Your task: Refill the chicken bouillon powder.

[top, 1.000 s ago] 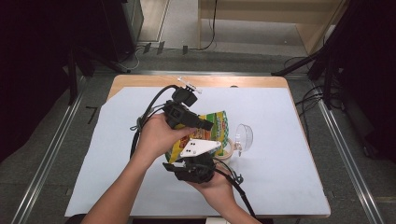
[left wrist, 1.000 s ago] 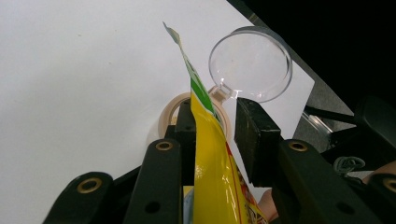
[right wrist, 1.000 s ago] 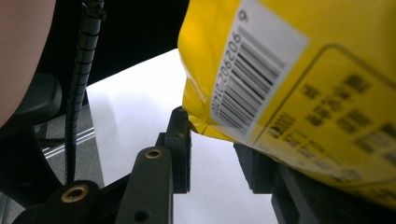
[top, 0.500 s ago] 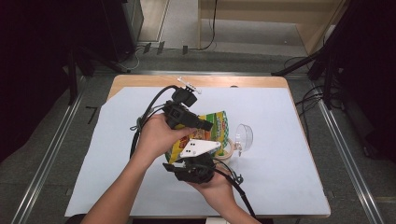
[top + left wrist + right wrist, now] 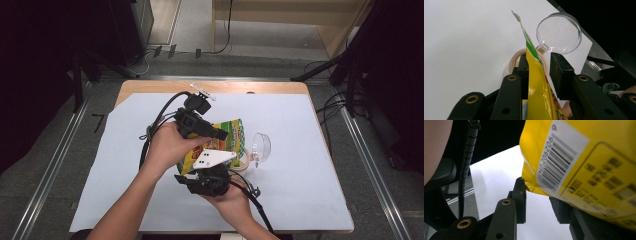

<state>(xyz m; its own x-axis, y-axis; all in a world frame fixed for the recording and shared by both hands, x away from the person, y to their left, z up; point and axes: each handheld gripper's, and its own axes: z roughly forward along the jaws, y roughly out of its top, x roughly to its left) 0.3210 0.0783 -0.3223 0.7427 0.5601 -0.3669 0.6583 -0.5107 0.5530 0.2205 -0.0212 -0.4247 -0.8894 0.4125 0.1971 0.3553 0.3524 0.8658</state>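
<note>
Left gripper (image 5: 537,66) straddling the yellow snack bag (image 5: 536,92), bag's thin edge running up between the jaws, hugging the left jaw and standing clear of the right one, so not clamped. Right gripper (image 5: 537,195) reaching in under the same bag's (image 5: 579,157) lower corner (barcode side facing this camera), corner sitting just over the left jaw, gap showing between the jaws; pinching or not, cannot tell. Seen from above, bag (image 5: 231,134) hanging over the middle of the pale blue mat (image 5: 320,130), between left gripper (image 5: 220,134) and right gripper (image 5: 222,167). Lying just beyond the bag: clear plastic cup (image 5: 559,33) on its side and beige ring (image 5: 514,57).
</note>
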